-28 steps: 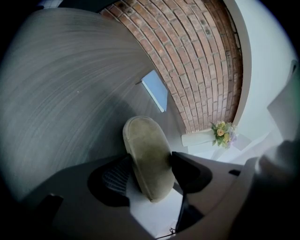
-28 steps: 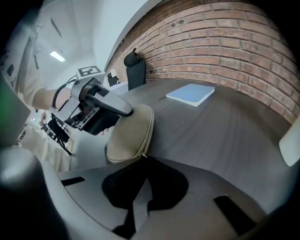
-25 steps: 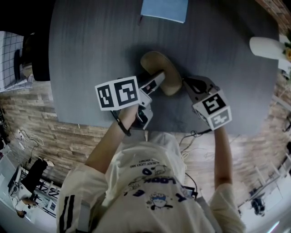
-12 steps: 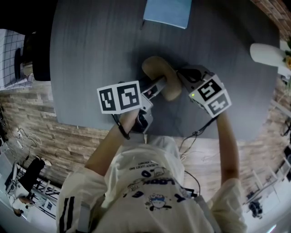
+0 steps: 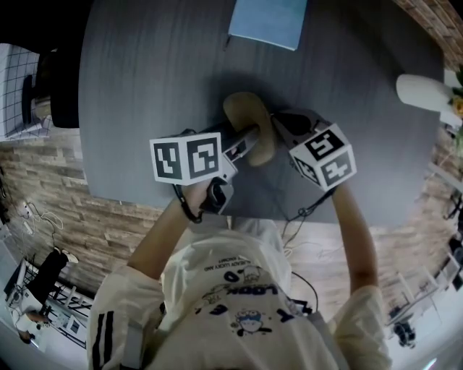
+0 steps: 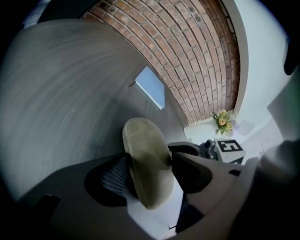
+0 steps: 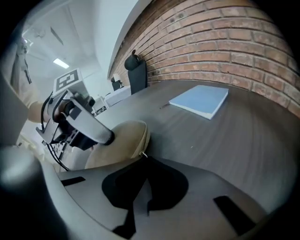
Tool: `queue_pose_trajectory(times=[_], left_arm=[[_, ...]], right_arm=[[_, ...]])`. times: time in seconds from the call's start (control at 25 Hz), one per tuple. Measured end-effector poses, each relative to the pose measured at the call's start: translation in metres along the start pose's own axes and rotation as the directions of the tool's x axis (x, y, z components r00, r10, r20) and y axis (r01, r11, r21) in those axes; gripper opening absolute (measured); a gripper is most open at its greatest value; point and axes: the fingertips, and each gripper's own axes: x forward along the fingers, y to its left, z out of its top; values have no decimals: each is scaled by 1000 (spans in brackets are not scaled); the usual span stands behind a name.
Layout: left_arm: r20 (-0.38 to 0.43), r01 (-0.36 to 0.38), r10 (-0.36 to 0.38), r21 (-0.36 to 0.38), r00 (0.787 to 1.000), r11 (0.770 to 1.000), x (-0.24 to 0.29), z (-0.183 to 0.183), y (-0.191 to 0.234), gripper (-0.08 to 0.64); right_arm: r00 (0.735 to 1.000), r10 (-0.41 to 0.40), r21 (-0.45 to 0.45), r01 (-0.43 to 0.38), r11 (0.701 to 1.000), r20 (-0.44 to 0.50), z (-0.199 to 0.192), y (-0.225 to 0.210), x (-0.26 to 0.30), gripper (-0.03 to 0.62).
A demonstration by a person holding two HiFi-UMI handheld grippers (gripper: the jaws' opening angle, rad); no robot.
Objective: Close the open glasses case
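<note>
A tan glasses case (image 5: 249,124) lies on the grey table (image 5: 145,87) near its front edge. In the left gripper view the case (image 6: 145,159) stands on edge between the jaws, and my left gripper (image 6: 150,171) is shut on its near end. In the head view that gripper (image 5: 248,137) reaches in from the left. My right gripper (image 5: 278,123) sits against the case's right side. Its jaws are shut (image 7: 146,161), with their tips at the small metal zipper pull (image 7: 144,154) on the case's seam (image 7: 124,140).
A blue notebook (image 5: 266,20) lies at the far side of the table. A white object (image 5: 423,76) with flowers (image 6: 224,123) stands at the right. A black chair (image 7: 137,72) is by the brick wall. The table's front edge is close to the person's body.
My right gripper has slid left and away along the case's right side, from its near end toward the far end. The left gripper has stayed on the case.
</note>
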Motion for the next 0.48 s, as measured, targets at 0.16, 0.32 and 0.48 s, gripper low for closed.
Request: queue_pose_trajectory(times=[0.16, 0.32, 0.48], left_arm=[[-78, -11, 22, 131, 997, 991, -9, 5, 8, 279], [-233, 20, 44, 268, 972, 963, -12, -2, 10, 279], [-422, 90, 65, 336, 904, 938, -14, -16, 9, 278]], right_arm=[[999, 42, 56, -44, 997, 25, -10, 33, -4, 0], [998, 57, 77, -59, 995, 32, -14, 64, -9, 0], [996, 90, 103, -92, 990, 18, -24, 82, -15, 0]])
